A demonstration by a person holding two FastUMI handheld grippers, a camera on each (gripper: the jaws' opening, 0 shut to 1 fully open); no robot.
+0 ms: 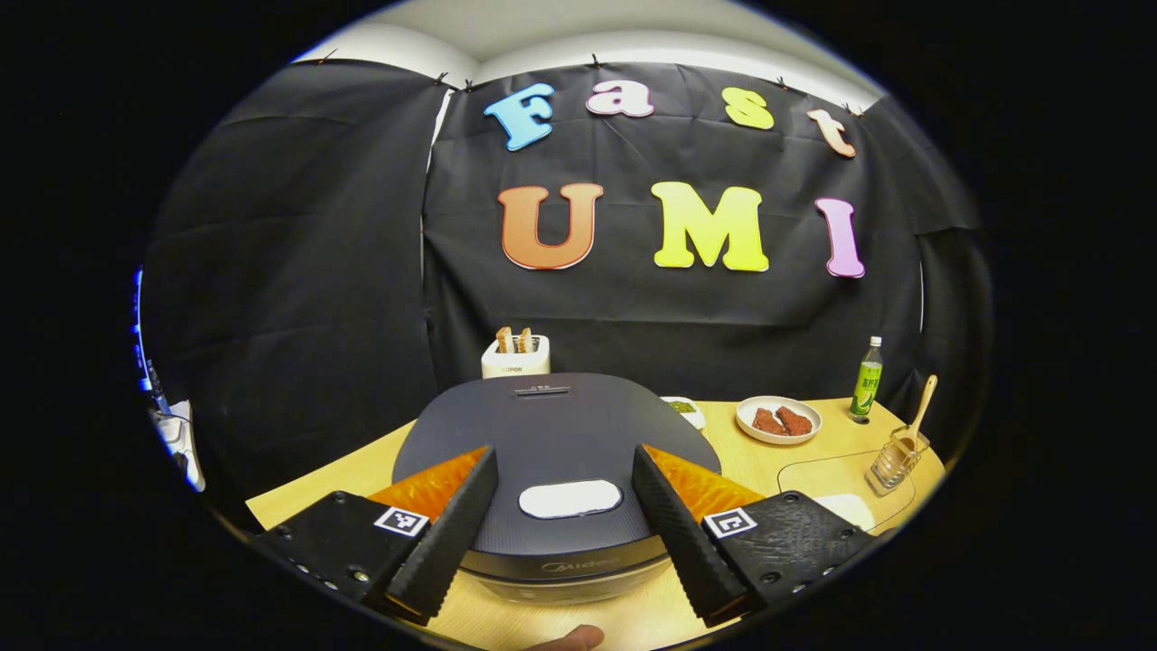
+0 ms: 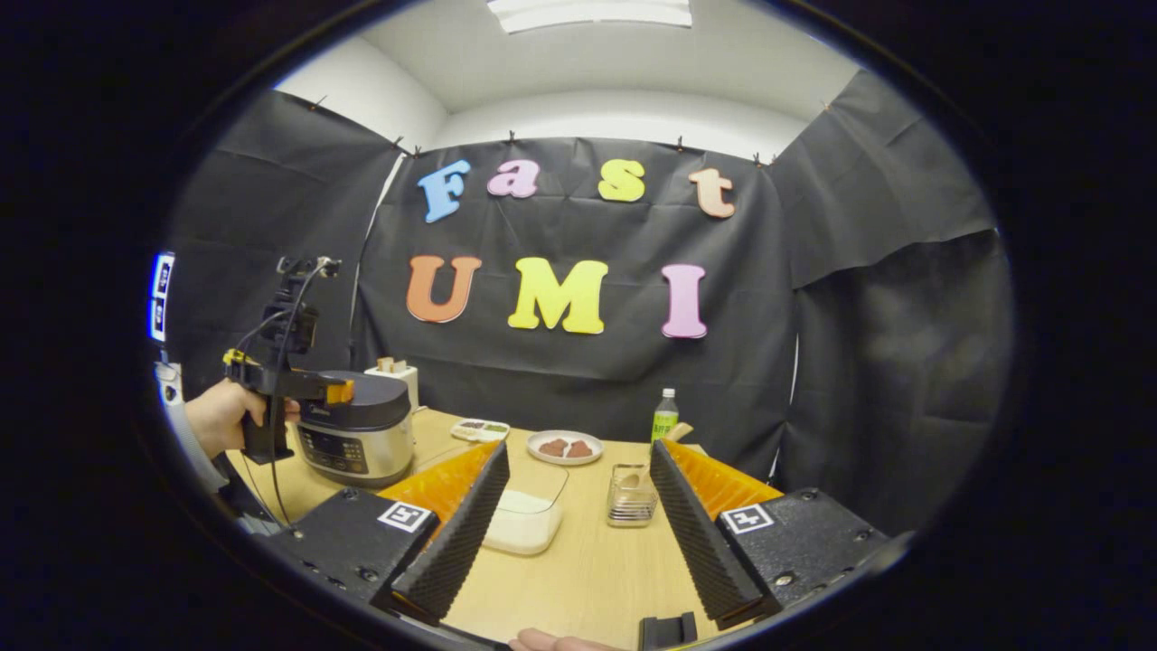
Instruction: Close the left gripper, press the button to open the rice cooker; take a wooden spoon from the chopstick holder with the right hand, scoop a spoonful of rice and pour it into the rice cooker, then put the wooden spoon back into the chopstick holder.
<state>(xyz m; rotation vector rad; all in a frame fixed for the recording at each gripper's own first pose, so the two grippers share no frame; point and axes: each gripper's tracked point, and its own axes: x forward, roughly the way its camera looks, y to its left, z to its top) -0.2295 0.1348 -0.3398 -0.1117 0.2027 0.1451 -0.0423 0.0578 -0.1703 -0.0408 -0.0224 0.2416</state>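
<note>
I have the left gripper (image 1: 565,506) hanging over the rice cooker (image 1: 551,434), jaws spread wide with the pale button (image 1: 569,498) on the closed lid showing between them; the cooker's front panel is cut off below the lid in the left gripper view. The right gripper view shows that panel on the rice cooker (image 2: 357,438) from the side, with the left gripper (image 2: 339,391) above its lid and a hand (image 2: 221,416) on the grip. The right gripper (image 2: 578,524) is also released, gripping nothing, over the table (image 2: 587,561). Right of the cooker stands the clear chopstick holder (image 1: 895,461) with the wooden spoon (image 1: 920,411) leaning in it; in the right gripper view the chopstick holder (image 2: 630,495) is small and the spoon's end is hard to make out. A clear box of rice (image 2: 522,523) sits between cooker and holder, partly hidden by a jaw. Behind the cooker I see a toaster (image 1: 515,354), a plate (image 1: 777,419) and a green bottle (image 1: 866,378).
</note>
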